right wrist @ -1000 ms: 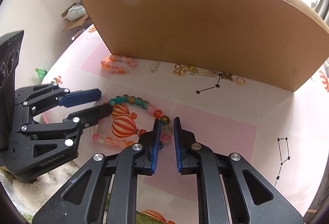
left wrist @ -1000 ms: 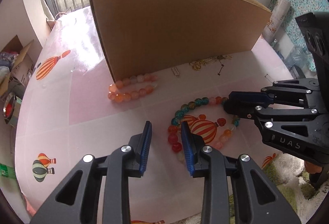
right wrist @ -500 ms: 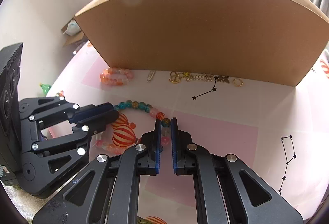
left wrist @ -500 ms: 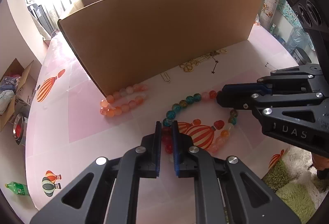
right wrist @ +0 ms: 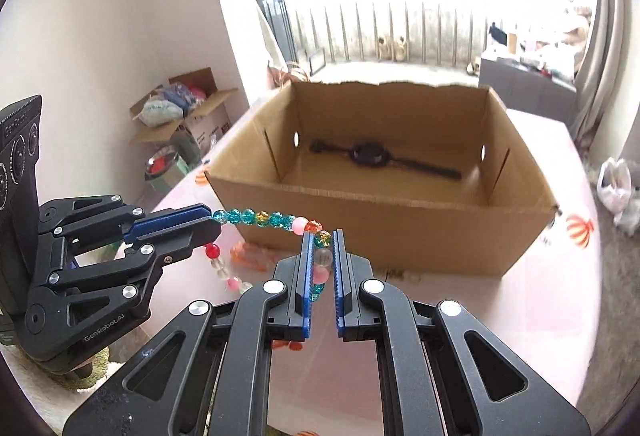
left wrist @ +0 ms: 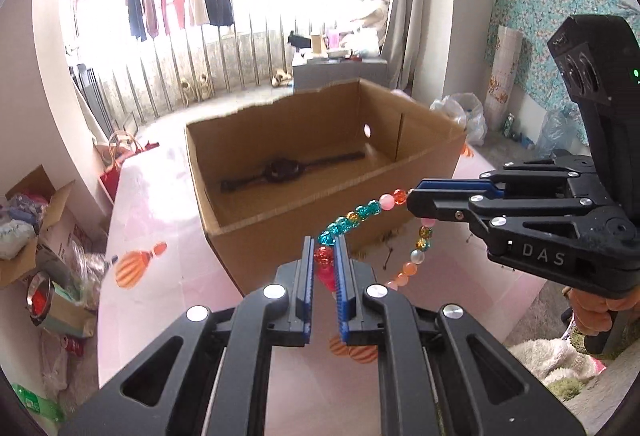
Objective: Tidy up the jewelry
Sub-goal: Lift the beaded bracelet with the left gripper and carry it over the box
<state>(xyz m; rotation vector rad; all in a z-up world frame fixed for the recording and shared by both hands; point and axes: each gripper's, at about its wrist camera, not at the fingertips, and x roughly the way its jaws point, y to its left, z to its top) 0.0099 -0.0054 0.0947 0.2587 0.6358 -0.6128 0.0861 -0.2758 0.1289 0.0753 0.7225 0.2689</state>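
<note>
A multicoloured bead necklace (left wrist: 354, 217) hangs stretched between both grippers, lifted above the pink table in front of an open cardboard box (left wrist: 320, 172). My left gripper (left wrist: 325, 256) is shut on its red beads. My right gripper (right wrist: 322, 242) is shut on beads at the other side; the necklace (right wrist: 264, 217) spans to the left gripper (right wrist: 208, 220) there. The right gripper (left wrist: 414, 198) shows at the right of the left wrist view. A black watch (right wrist: 370, 154) lies inside the box (right wrist: 384, 212).
An orange-pink bead bracelet (right wrist: 248, 256) lies on the table by the box's near wall. Small gold pieces (left wrist: 390, 234) lie at the box's foot. Boxes and clutter stand on the floor at the left (left wrist: 36, 220). A fluffy rug (left wrist: 548, 360) is at the right.
Both grippers have risen from the table with the necklace held between them. The view now looks down into the box, whose inside was hidden before.
</note>
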